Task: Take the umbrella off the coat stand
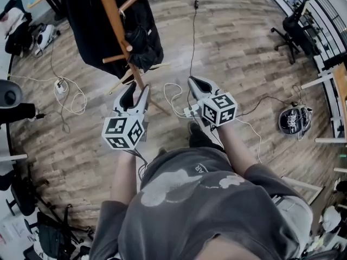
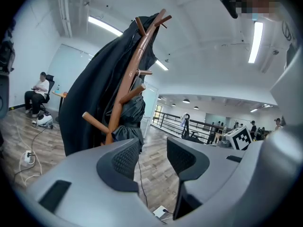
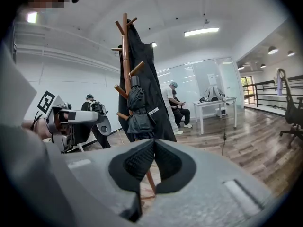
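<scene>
A brown wooden coat stand point(image 1: 115, 14) rises ahead and to the left, with a black coat point(image 1: 87, 20) draped over it. The folded black umbrella point(image 1: 143, 45) hangs from a peg on its near side, also seen as the umbrella point(image 2: 130, 119) in the left gripper view and the umbrella point(image 3: 137, 112) in the right gripper view. My left gripper point(image 1: 136, 92) is held a little short of the stand's base, its jaws apart with nothing between them point(image 2: 154, 157). The right gripper point(image 1: 196, 83) floats further right, pads pressed together and empty point(image 3: 154, 152).
Cables and a power strip point(image 1: 59, 84) lie on the wooden floor left of the stand. A white cable point(image 1: 173, 106) runs between the grippers. An office chair point(image 1: 295, 28) stands far right, a round black device point(image 1: 293, 121) nearer. A seated person point(image 2: 38, 96) is beyond the stand.
</scene>
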A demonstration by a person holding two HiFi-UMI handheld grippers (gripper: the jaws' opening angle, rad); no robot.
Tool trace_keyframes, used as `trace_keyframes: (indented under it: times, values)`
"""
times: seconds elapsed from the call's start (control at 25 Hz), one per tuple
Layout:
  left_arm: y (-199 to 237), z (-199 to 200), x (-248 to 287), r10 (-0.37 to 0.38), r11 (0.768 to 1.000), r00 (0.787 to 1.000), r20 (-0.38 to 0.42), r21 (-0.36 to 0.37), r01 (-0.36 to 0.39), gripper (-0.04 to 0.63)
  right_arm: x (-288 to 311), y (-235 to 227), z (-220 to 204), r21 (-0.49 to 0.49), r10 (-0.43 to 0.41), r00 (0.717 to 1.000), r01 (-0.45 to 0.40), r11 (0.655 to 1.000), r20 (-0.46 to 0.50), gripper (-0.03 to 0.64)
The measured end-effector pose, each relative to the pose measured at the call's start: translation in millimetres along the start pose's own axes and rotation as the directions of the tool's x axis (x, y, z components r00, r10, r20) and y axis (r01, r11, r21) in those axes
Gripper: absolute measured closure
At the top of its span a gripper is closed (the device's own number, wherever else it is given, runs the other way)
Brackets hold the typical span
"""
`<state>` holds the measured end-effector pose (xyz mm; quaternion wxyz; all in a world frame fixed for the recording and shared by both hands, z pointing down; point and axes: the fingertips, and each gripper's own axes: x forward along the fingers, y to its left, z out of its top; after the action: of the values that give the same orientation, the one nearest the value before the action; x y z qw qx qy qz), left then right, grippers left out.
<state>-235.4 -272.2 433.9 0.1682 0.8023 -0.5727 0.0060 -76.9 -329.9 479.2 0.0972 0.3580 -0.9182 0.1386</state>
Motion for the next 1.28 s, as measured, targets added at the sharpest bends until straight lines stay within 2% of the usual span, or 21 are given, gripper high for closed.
trace_keyframes:
  times: [0.2,0.44,0.68,1.0,1.28]
  values:
    - [-13,13,41,0.112,0.994,0.993,0.040,0.001,-0.112,0.338,18,-50,15,-0.013,0.092,0.996,-0.092,0.996,-0.003,0.618]
    - [-11,23,75,0.290,0.957,0.954,0.077,-0.024,-0.288,0.281,42,-98,38,-0.034,0.211,0.977,-0.211,0.977,-0.001,0.618]
    - [1,32,96,0.442,0.896,0.893,0.086,-0.089,-0.435,0.256,62,-111,48,-0.043,0.329,0.944,-0.329,0.943,-0.018,0.618]
    - [21,42,125,0.555,0.829,0.829,0.074,-0.129,-0.544,0.219,75,-121,42,-0.040,0.420,0.906,-0.422,0.905,-0.062,0.618]
    - [46,50,138,0.683,0.728,0.727,0.073,-0.139,-0.671,0.207,81,-146,38,-0.021,0.436,0.896,-0.439,0.898,-0.086,0.618]
